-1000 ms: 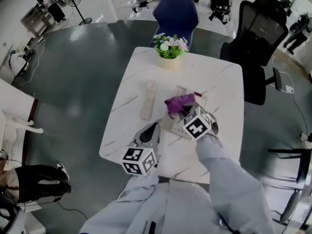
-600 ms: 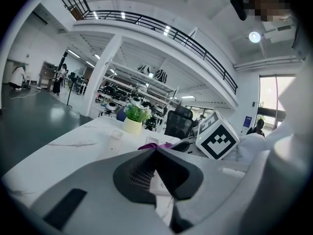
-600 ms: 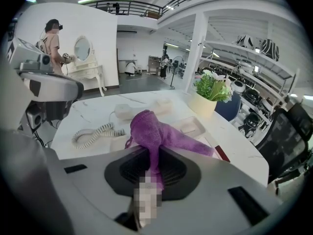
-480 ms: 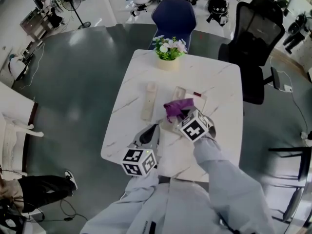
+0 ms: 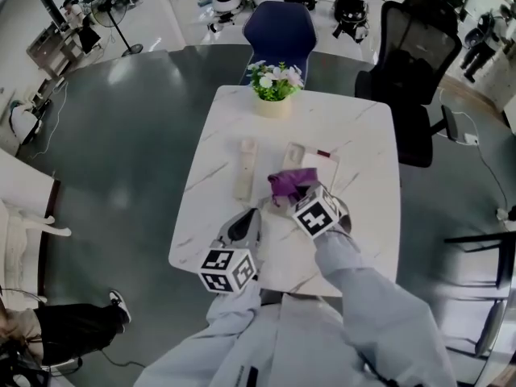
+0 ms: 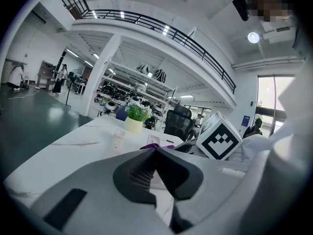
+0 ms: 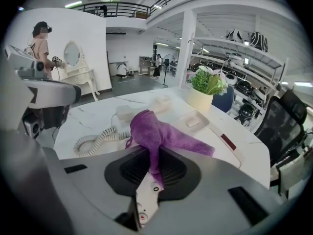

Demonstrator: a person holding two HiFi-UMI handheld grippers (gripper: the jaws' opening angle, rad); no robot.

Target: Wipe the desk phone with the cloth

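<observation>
The white desk phone base (image 5: 316,166) lies mid-table with its cradle empty. Its handset (image 5: 246,168) rests to the left, joined by a coiled cord (image 7: 96,142). My right gripper (image 5: 297,193) is shut on a purple cloth (image 5: 289,181), which drapes over the near left part of the base. In the right gripper view the cloth (image 7: 157,134) bunches out of the right gripper (image 7: 155,153) above the phone base (image 7: 221,137). My left gripper (image 5: 245,222) hovers near the table's front edge, shut with nothing in it; the left gripper (image 6: 155,151) points toward the cloth (image 6: 157,145).
A potted plant (image 5: 274,87) stands at the far side of the marble table (image 5: 355,135). A blue chair (image 5: 280,27) and a black office chair (image 5: 415,55) stand behind the table. A person with a headset (image 7: 41,43) stands far off.
The right gripper has drawn the cloth a little toward me and leftward over the phone base. The left gripper has stayed near the front edge.
</observation>
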